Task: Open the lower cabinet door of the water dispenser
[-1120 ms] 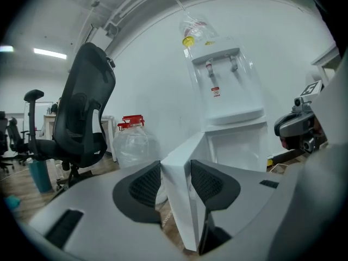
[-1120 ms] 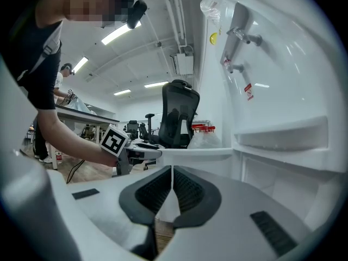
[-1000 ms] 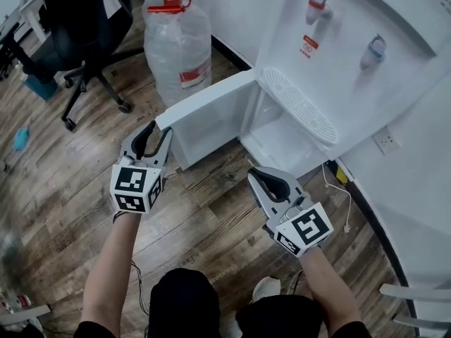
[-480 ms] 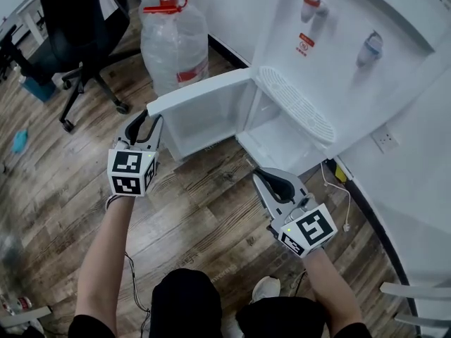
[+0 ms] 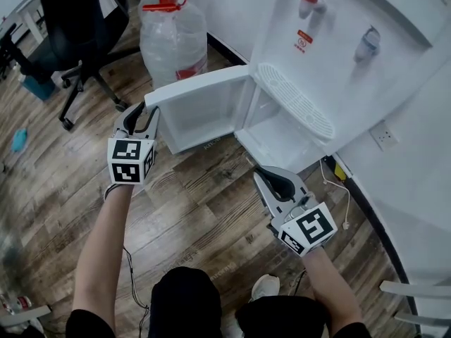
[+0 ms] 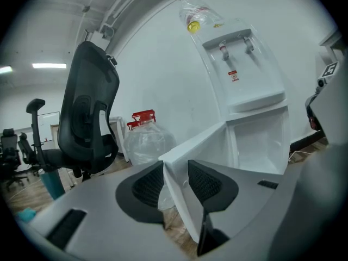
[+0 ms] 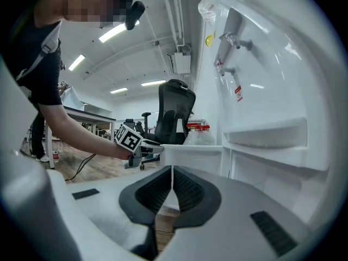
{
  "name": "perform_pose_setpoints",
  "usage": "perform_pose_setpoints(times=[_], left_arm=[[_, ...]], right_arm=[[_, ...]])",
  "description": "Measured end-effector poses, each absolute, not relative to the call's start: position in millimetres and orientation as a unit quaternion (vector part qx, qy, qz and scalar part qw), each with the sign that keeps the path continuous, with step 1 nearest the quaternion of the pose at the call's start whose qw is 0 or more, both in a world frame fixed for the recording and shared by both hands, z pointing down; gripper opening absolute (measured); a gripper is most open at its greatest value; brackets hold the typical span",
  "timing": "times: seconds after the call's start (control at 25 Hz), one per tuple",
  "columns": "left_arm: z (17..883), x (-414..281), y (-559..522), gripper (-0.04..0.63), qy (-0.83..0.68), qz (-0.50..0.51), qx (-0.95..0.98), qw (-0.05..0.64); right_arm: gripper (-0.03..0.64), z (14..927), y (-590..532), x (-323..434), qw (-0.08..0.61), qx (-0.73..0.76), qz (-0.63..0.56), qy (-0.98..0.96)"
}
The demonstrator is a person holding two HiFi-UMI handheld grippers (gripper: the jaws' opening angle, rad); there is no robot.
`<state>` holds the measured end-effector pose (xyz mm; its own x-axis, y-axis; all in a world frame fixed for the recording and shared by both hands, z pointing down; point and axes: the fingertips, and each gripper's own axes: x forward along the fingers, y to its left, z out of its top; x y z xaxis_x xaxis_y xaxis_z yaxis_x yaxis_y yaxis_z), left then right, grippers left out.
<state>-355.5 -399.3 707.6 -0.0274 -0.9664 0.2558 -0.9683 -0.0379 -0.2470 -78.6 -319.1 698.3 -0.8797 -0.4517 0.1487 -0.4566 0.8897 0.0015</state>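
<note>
The white water dispenser (image 5: 338,41) stands at the upper right, and its lower cabinet (image 5: 282,143) is open below the drip tray (image 5: 296,103). The cabinet door (image 5: 204,94) is swung out to the left. My left gripper (image 5: 141,113) is at the door's free edge. In the left gripper view the door edge (image 6: 173,170) fills the gap in that gripper (image 6: 175,184), whose jaws have just been closing onto it. My right gripper (image 5: 271,177) hovers shut and empty over the floor in front of the cabinet. The right gripper view shows this gripper (image 7: 172,186) with its pads together.
A large water jug (image 5: 176,41) with a red cap stands left of the dispenser, just behind the open door. A black office chair (image 5: 77,20) is at the upper left. A wall socket (image 5: 384,138) and a white cable (image 5: 345,203) are at the right.
My left gripper has moved left and away from me with the door edge, and the door has swung wider open. The right gripper has stayed put.
</note>
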Motion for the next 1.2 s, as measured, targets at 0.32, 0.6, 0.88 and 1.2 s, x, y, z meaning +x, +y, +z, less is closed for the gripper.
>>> perform_pose_setpoints(times=[0.32, 0.6, 0.88, 1.2], left_arm=[[708.3, -350.5, -380.4, 0.153, -0.696, 0.169, 0.698, 0.013], [703.7, -312.3, -358.4, 0.132, -0.663, 0.142, 0.735, 0.029], [696.3, -246.1, -348.4, 0.08, -0.616, 0.106, 0.78, 0.038], [704.3, -179.8, -344.2, 0.041, -0.562, 0.108, 0.819, 0.042]], right_arm=[[0.031, 699.0, -317.4, -70.3, 0.074, 0.242, 0.018, -0.967], [0.031, 694.5, -310.5, -49.8, 0.068, 0.259, 0.027, -0.963], [0.031, 694.5, -303.3, -22.4, 0.073, 0.28, 0.03, -0.957], [0.031, 699.1, -299.2, 4.7, 0.073, 0.305, 0.041, -0.949]])
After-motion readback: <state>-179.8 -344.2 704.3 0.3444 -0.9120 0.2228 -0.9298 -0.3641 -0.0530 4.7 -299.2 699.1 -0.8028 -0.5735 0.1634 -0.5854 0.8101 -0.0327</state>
